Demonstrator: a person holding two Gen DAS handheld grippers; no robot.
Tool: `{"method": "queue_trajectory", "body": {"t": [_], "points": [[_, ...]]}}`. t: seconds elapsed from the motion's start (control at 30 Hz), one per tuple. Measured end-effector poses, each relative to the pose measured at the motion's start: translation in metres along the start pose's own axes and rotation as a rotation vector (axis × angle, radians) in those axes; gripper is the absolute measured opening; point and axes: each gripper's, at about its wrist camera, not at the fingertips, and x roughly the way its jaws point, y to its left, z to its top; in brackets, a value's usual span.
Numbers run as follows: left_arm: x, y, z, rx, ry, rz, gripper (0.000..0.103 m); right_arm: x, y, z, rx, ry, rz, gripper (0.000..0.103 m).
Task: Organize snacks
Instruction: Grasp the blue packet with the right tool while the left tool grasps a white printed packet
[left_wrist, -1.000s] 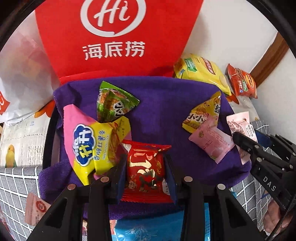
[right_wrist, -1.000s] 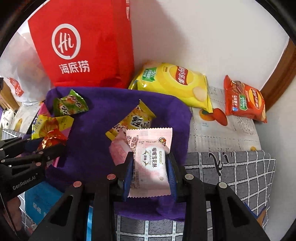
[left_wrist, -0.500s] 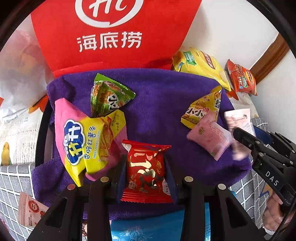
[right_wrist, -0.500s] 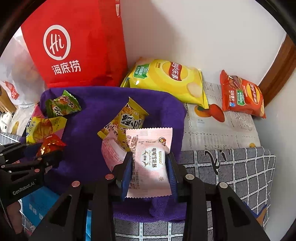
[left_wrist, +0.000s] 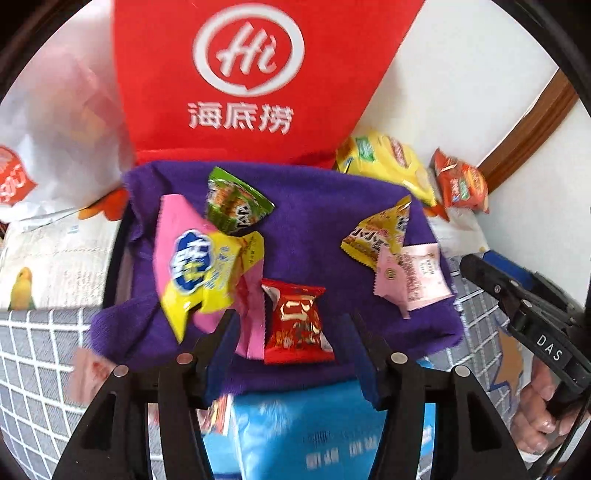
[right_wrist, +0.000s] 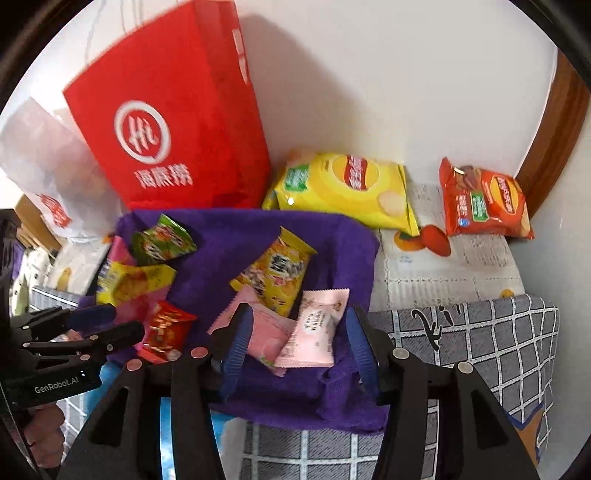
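A purple cloth-lined basket (left_wrist: 314, 254) (right_wrist: 240, 229) holds several snack packets. My left gripper (left_wrist: 291, 343) is open; the red packet (left_wrist: 297, 323) (right_wrist: 168, 328) lies on the cloth between its jaws, free of them. My right gripper (right_wrist: 299, 339) is open; the pale pink packet (right_wrist: 317, 332) (left_wrist: 421, 275) lies on the cloth between its jaws, resting on a second pink packet (right_wrist: 267, 332). Also on the cloth are a yellow triangular packet (left_wrist: 376, 236) (right_wrist: 275, 273), a green one (left_wrist: 236, 206) (right_wrist: 162, 240) and a yellow-pink bag (left_wrist: 199, 258) (right_wrist: 133, 280).
A red paper bag (left_wrist: 251, 74) (right_wrist: 173, 129) stands behind the basket against the wall. A yellow chip bag (right_wrist: 343, 188) and an orange chip bag (right_wrist: 484, 201) lie at the back right. A blue box (left_wrist: 303, 432) sits under my left gripper. A grey checked cloth (right_wrist: 491, 354) covers the table's right.
Both grippers have opened and pulled back. The red packet and the pale pink packet have dropped out of the jaws onto the purple cloth.
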Motion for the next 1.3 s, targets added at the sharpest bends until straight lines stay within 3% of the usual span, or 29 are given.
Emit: {"method": "queue_trajectory", "body": {"t": [0.13,0.2,0.37,0.67,0.97,1.3], "points": [[-0.028,0.005,-0.013,0.011,-0.033,0.030,0.055,-0.026,0.006,-0.011,0.015,-0.061,0.064,0.053],[-0.041,0.009,-0.023,0.022,-0.050,0.054,0.055,-0.035,0.013,-0.017,-0.009,-0.083,0.052,0.053],[-0.065,0.025,-0.050,0.012,-0.080,0.096,0.055,-0.055,0.031,-0.046,-0.057,-0.069,0.043,0.052],[-0.077,0.054,-0.101,-0.016,-0.079,0.097,0.055,-0.073,0.038,-0.115,-0.014,-0.041,0.061,0.052],[-0.073,0.085,-0.146,-0.057,-0.049,0.101,0.055,-0.048,0.058,-0.173,-0.037,0.041,0.078,0.053],[-0.080,0.110,-0.178,-0.096,-0.047,0.099,0.055,-0.022,0.074,-0.185,-0.067,0.067,0.046,0.053]]}}
